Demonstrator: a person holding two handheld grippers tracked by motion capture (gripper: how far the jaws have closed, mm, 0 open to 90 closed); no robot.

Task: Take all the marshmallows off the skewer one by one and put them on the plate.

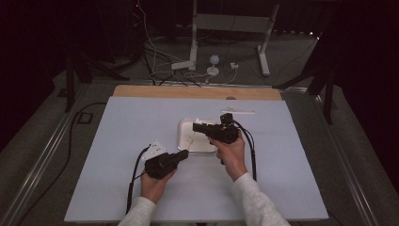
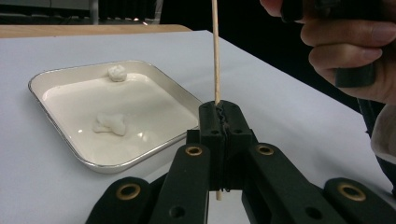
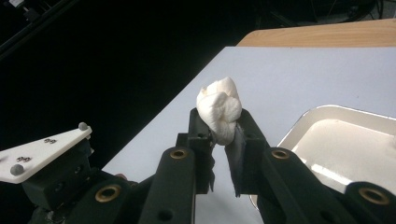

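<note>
My left gripper (image 2: 222,112) is shut on a thin wooden skewer (image 2: 215,51), which stands upright between the jaws. It sits just left of the white square tray (image 1: 188,144) near the table's middle. My right gripper (image 3: 219,125) is shut on a white marshmallow (image 3: 219,108), which bulges above the jaw tips. In the high view this right gripper (image 1: 195,126) hovers over the tray and points left. Two more white marshmallow pieces (image 2: 117,73) (image 2: 111,123) lie in the tray (image 2: 60,142).
A pale blue sheet (image 1: 117,141) covers the table, and a wooden strip (image 1: 197,92) shows along its far edge. A thin white item (image 1: 237,112) lies beyond the tray. Cables and a white stand (image 1: 193,56) are on the floor behind the table.
</note>
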